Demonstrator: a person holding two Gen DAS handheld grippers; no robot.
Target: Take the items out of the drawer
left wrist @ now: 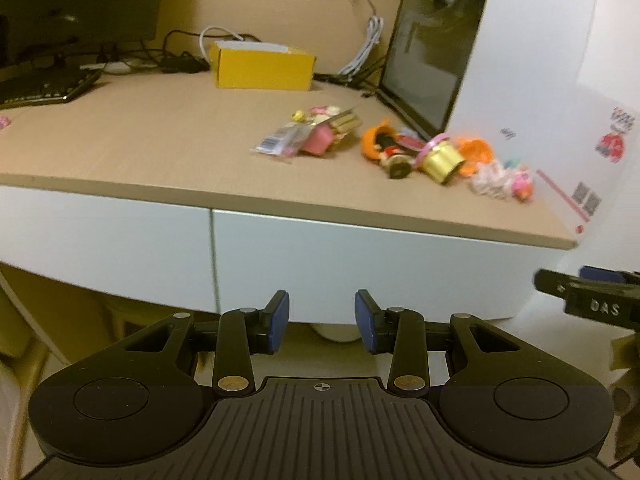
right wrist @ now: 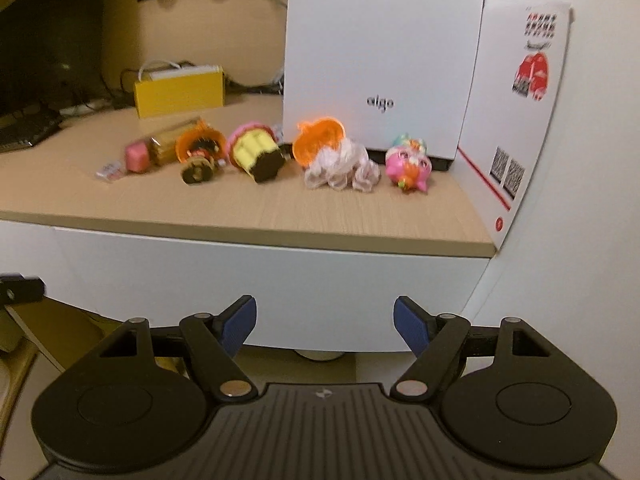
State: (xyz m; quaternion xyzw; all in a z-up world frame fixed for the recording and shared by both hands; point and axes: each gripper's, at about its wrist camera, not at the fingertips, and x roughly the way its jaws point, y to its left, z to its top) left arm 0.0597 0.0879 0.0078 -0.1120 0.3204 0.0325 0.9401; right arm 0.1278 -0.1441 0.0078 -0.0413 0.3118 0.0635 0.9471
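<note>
Left gripper [left wrist: 321, 322]: blue pads [left wrist: 280, 322] parted by a moderate gap, nothing between them, nothing touched. Held in free air before the white drawer front [left wrist: 360, 264], which sits flush under the desktop [left wrist: 120, 148]; vertical seam to a second front visible at left.

Right gripper [right wrist: 324, 326]: jaws spread wider than the left, empty, no contact. Also in front of the closed drawer front [right wrist: 280, 284], below the desk edge. Tip of the right gripper seen at right edge of the left view, beside the white wall.

Toys [right wrist: 340, 164] in a loose row on the desktop, near its right end: pink block [right wrist: 136, 157], orange figure [right wrist: 198, 152], yellow-and-black cup [right wrist: 260, 156], orange lid [right wrist: 320, 136] touching a pale frilly piece, pink figure [right wrist: 408, 168] nearest the wall. All well back from the front edge, bare strip of wood ahead of them.

White computer case [right wrist: 380, 60] upright just behind the row. Yellow box [right wrist: 180, 92] farther back, keyboard [left wrist: 44, 88] at far left. Open desk surface left of the row. Frames motion-blurred.
</note>
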